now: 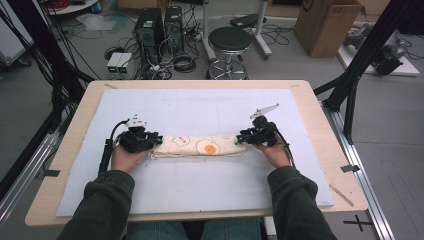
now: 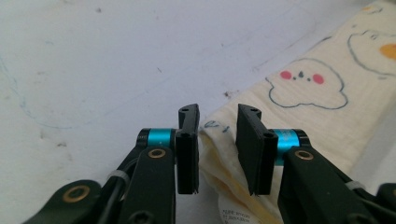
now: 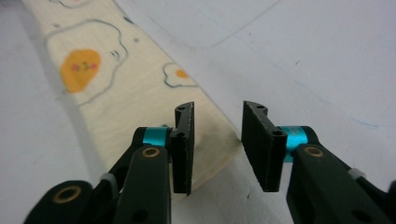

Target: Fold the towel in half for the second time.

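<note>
Cloth: cream folded fabric strip printed with fried eggs and little cloud faces, lying flat across the middle of the white foam mat, running left to right between your two hands.

Left tongs: your left gripper sits at the cloth's left end. In the left gripper view the jaws stand partly apart with the folded corner of the cloth between them; the pads don't look pressed on it, so nothing's really gripped.

Right tongs: your right gripper is at the cloth's right end. In the right gripper view the jaws are partly apart too, the cloth's end edge lying under and between them, with a gap on the right pad's side. No grip there either.

Hands: your left hand and right hand rest low on the mat, dark green sleeves coming in from the bottom.

Table: light wooden tabletop under the mat.

Background: black round stool and brown cardboard box on the floor beyond, well apart from the cloth.
</note>
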Motion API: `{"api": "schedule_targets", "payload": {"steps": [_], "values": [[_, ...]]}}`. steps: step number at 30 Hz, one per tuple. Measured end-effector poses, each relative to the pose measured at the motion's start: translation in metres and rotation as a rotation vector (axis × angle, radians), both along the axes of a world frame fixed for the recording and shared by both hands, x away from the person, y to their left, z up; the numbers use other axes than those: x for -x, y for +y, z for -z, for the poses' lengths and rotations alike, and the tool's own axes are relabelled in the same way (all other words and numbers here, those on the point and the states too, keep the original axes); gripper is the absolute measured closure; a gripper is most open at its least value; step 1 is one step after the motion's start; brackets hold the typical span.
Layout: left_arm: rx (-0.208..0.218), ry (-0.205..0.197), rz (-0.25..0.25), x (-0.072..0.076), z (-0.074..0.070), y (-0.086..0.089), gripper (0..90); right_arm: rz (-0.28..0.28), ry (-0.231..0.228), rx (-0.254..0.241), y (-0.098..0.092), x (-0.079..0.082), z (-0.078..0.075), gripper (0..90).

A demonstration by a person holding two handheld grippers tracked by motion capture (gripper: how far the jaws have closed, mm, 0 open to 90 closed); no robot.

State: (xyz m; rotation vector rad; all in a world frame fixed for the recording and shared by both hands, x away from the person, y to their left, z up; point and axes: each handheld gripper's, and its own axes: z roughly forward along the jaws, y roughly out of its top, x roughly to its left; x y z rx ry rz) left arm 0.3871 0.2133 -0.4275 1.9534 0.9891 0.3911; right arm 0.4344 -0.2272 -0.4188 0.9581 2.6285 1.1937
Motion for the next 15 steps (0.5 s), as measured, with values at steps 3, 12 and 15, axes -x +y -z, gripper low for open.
{"api": "schedule_targets", "payload": {"steps": [3,12,15], "values": [[0.004,-0.015,0.002,0.005,-0.006,0.003,65.4,-0.004,-0.012,-0.026,-0.004,0.004,-0.006,59.8],[0.014,-0.037,0.031,0.021,-0.02,0.011,61.0,0.005,-0.046,-0.071,-0.01,0.019,-0.02,50.0],[0.013,-0.045,0.044,0.027,-0.023,0.011,59.8,0.014,-0.059,-0.08,-0.012,0.022,-0.021,45.3]]}}
